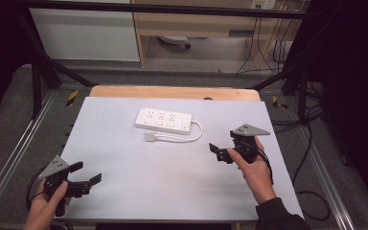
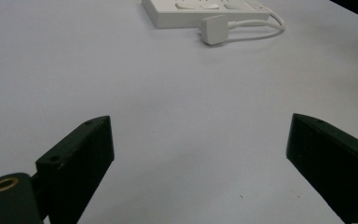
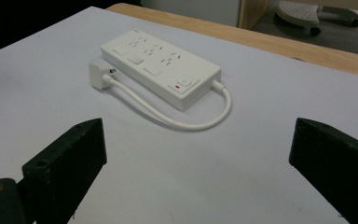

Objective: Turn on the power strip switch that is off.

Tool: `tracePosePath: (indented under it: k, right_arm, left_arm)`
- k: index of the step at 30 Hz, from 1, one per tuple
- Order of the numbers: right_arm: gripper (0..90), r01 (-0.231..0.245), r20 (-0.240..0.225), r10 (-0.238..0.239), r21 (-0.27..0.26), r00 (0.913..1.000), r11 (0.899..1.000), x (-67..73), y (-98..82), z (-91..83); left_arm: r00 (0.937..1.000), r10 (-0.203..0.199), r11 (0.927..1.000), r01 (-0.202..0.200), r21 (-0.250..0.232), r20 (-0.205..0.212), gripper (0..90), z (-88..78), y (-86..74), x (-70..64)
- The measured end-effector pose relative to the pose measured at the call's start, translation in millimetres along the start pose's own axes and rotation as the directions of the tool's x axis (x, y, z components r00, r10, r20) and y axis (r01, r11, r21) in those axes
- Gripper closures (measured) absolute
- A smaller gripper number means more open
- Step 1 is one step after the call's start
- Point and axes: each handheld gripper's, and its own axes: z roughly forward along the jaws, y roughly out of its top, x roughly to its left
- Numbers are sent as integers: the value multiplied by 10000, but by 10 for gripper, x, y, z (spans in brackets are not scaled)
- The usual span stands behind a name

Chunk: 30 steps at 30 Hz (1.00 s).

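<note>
A white power strip [image 1: 164, 120] lies flat on the white tabletop [image 1: 172, 191], toward the back middle. Its short white cable [image 1: 195, 137] loops round from the right end to a white plug [image 1: 150, 136] lying just in front of the strip. My left gripper [image 1: 88, 172] is open at the front left corner, held in a hand, with nothing between its jaws. My right gripper [image 1: 223, 141] is open at the right, a short way from the cable loop. The left gripper view has the strip [image 2: 200, 9] and plug [image 2: 214, 29] far ahead of the gripper [image 2: 200, 126]. The right gripper view has the strip [image 3: 161, 65], plug [image 3: 98, 74] and cable [image 3: 191, 123] ahead of the gripper [image 3: 196, 130].
A wooden strip [image 1: 172, 92] borders the table's far edge. Black frame legs [image 1: 38, 72] stand at the back left and back right. Cables [image 1: 311, 158] trail on the floor to the right. A wooden cabinet [image 1: 191, 28] stands behind.
</note>
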Motion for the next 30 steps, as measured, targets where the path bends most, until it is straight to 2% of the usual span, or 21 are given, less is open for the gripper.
tracePosePath:
  k: [7, 12, 21, 30]
  right_arm:
    - [43, 111, -100, -110, 82, 9999, 9999, 4, 157, 130]
    - [43, 267, -147, -267, -12, 9995, 9996, 7, 273, 285]
    - [57, 134, -231, -142, -334, 9996, 9994, 18, 445, 439]
    - [96, 534, 116, -529, -405, 9985, 9978, 45, 610, 621]
  left_arm:
    - [10000, -4, 10000, 4, -8, -6, 76, 1, -2, 0]
    - [10000, 38, 10000, -38, 55, -14, 76, 7, -4, -1]
    - [10000, 59, 10000, -60, 79, 33, 76, 13, -5, -4]
    - [10000, 65, 9999, -66, 96, 74, 77, 13, -6, -6]
